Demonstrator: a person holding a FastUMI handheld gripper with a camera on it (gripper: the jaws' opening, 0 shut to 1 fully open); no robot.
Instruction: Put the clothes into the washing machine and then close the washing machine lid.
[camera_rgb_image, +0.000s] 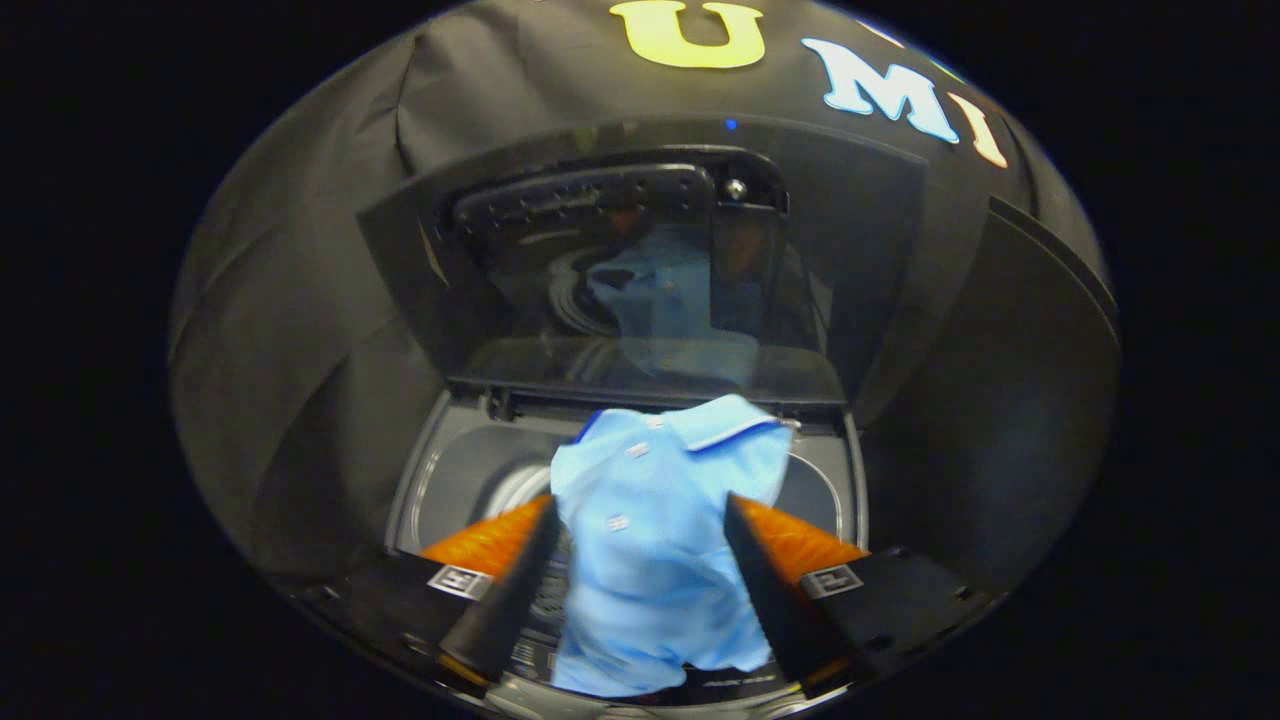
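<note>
A light blue shirt (655, 530) with small buttons and a collar hangs between my two fingers, bunched where they press on it. My gripper (640, 520) is shut on the shirt and holds it over the open tub (470, 480) of a top-loading washing machine. The shirt's collar end droops ahead toward the back rim of the tub. The machine's dark glass lid (640, 270) stands upright just beyond, and the shirt is mirrored in it. Most of the drum is hidden behind the shirt.
The grey rim of the washer opening (415, 470) runs around the tub on both sides of my fingers. Black cloth walls (300, 300) close in behind and beside the machine. The lid's hinge bar (560, 395) lies along the tub's back edge.
</note>
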